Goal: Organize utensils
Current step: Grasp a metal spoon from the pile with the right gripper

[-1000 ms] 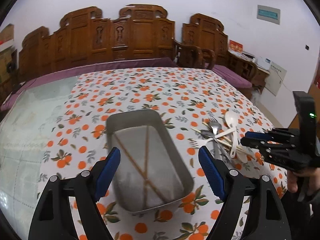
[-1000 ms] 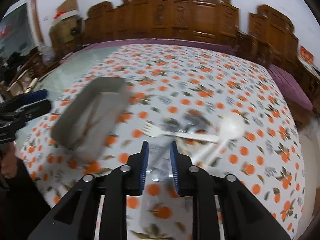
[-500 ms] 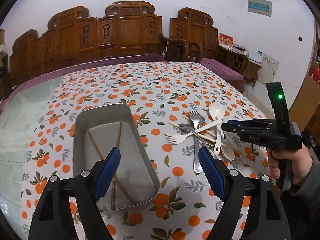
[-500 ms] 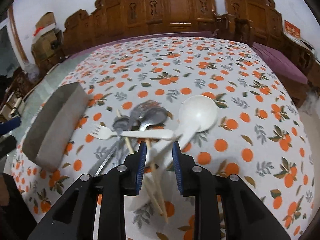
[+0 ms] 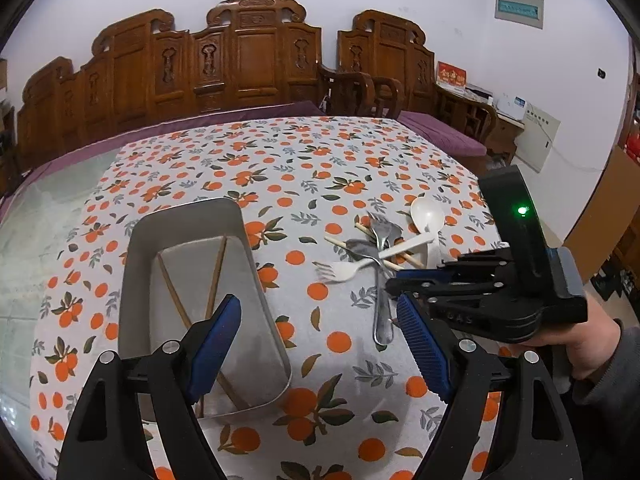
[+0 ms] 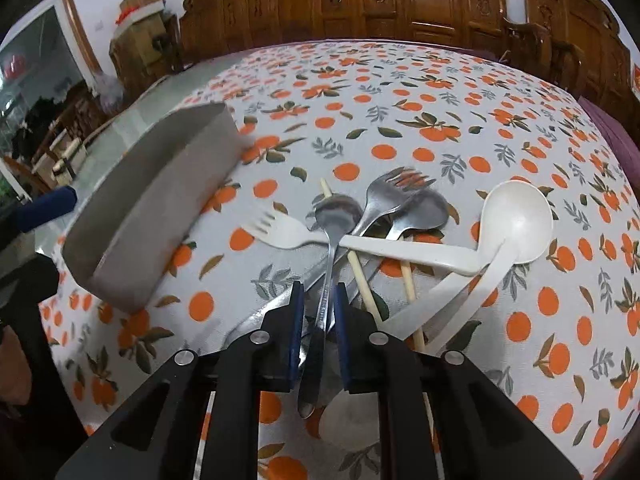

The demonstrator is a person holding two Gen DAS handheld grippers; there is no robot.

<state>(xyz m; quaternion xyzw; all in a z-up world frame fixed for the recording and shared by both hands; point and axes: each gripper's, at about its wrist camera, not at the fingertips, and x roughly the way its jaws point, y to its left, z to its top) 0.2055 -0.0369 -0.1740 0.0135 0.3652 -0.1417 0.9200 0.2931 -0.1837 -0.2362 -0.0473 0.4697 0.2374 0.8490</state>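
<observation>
A: Utensils lay heaped on the bench [image 6: 400,92] just ahead of the right tool [image 6: 319,312], and a metal spoon [image 6: 329,248] ran straight back between its fingers, bowl end farthest out.

B: Was that tool closed on it?

A: Nearly. Its jaws stood narrow on either side of the handle; whether they pinched it, I couldn't tell. The long axis lay in line with the fingers.

B: And the left tool [image 5: 320,344]?

A: Wide apart and carrying nothing, hanging over the near end of the metal tray [image 5: 132,280], which already held chopsticks [image 5: 214,276]. The tray sat off to the right tool's left.

B: So the right hand was nearer.

A: By far. A white fork [image 6: 288,232] crossed the spoon near its bowl, so I judged a lift might drag it.
</observation>
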